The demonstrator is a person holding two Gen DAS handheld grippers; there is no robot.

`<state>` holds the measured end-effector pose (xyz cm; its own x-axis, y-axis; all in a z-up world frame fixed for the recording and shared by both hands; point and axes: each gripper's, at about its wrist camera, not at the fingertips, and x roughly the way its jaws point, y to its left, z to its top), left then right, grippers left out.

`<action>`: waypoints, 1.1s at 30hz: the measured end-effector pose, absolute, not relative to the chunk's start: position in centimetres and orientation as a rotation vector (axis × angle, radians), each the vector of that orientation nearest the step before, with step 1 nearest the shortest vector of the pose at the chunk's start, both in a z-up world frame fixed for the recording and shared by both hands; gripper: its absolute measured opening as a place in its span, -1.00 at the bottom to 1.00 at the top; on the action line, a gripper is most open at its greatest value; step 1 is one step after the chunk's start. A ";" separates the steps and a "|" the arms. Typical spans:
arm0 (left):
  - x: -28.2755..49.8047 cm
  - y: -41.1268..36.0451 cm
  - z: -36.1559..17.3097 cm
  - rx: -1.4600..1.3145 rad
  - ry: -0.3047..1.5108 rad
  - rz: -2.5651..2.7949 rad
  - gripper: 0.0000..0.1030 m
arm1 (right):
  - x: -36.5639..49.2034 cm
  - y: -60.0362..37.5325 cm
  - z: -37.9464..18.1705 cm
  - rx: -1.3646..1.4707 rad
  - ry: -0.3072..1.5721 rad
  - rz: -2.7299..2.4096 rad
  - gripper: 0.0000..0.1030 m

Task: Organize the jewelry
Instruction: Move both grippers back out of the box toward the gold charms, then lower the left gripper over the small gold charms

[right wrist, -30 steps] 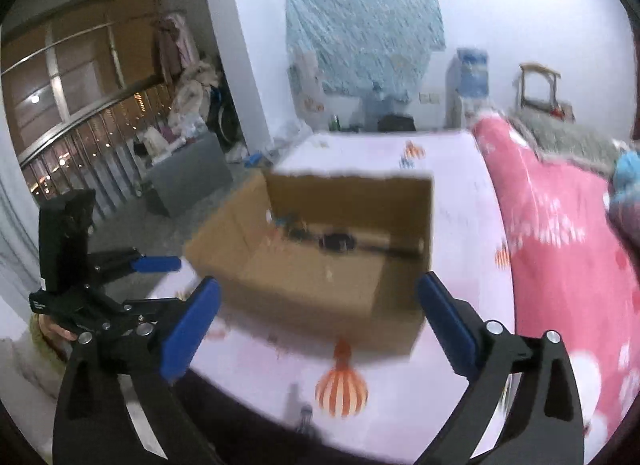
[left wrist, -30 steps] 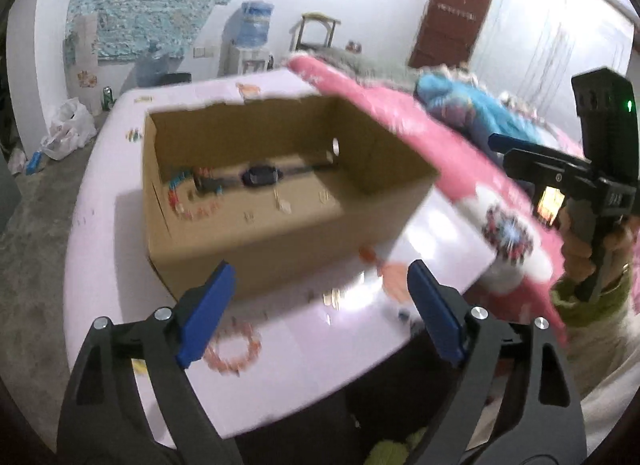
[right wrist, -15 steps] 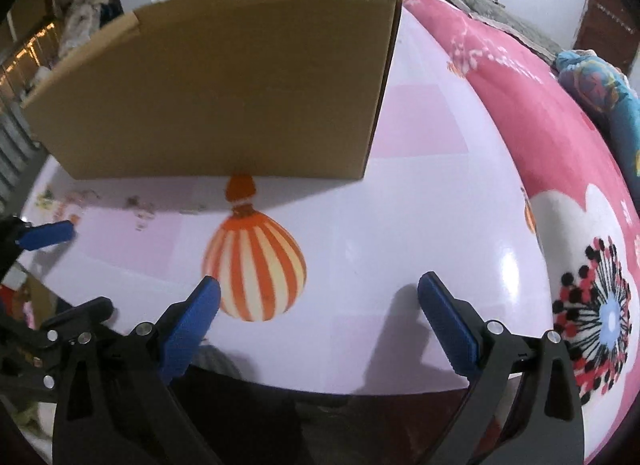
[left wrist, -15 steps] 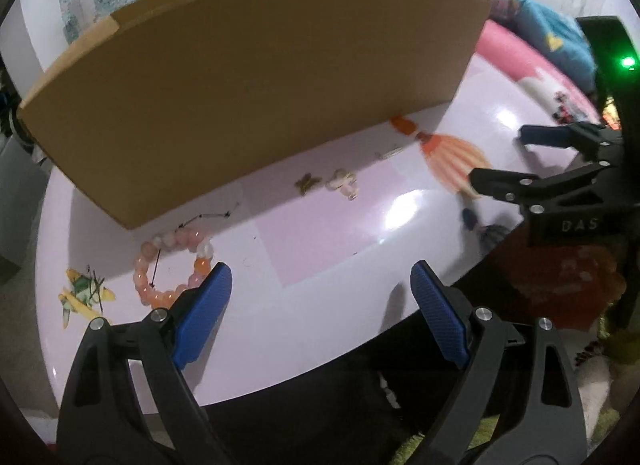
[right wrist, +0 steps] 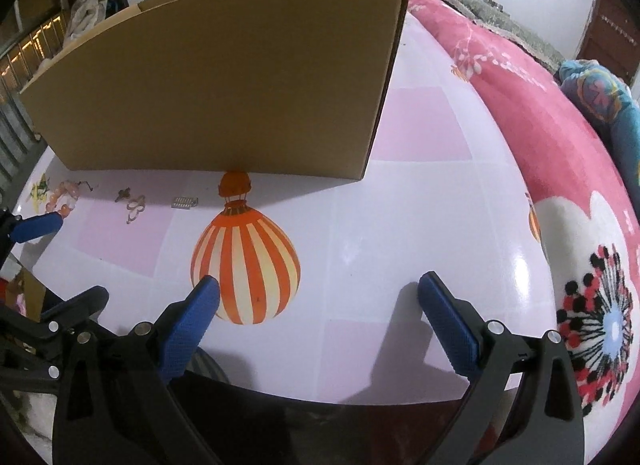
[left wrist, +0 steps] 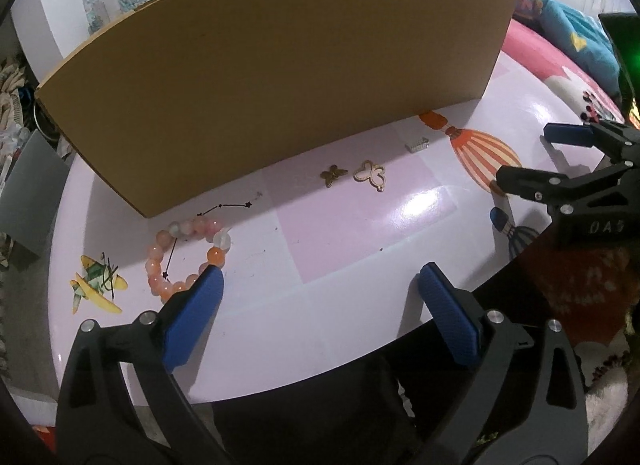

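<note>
Jewelry lies before the cardboard box (left wrist: 280, 77): bead bracelet (left wrist: 184, 255) by my left gripper (left wrist: 318, 281), whose jaws, just widened, hold nothing; my right gripper (right wrist: 318, 297) gapes empty too.

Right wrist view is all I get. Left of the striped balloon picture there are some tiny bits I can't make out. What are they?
Observer: The left wrist view shows them close up: a dark gold butterfly charm, an outlined butterfly charm and a small silver clasp.
Operator: And the pinkish blob further left?
Observer: A beaded bracelet of pink and orange beads, lying flat in front of the cardboard box.
Operator: Is the other gripper holding anything?
Observer: No. The left gripper has just been opening its jaws, and there is nothing between them. One pad sits beside the bracelet.
</note>
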<state>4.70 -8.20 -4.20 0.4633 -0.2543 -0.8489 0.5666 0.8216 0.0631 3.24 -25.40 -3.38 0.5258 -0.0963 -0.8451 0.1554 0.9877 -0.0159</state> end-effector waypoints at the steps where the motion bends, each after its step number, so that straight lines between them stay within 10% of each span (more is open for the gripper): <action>1: 4.7 -8.4 -4.2 0.370 0.970 -0.520 0.86 | 3.3 -25.5 -3.4 0.068 1.008 -0.146 0.87; 27: 4.0 -7.9 -2.5 0.407 0.856 -0.587 0.83 | 0.9 -23.7 -1.1 0.105 0.822 -0.034 0.87; 33: 4.8 -8.2 -2.0 0.424 0.810 -0.603 0.05 | 1.6 -23.7 -1.2 0.147 0.793 0.012 0.73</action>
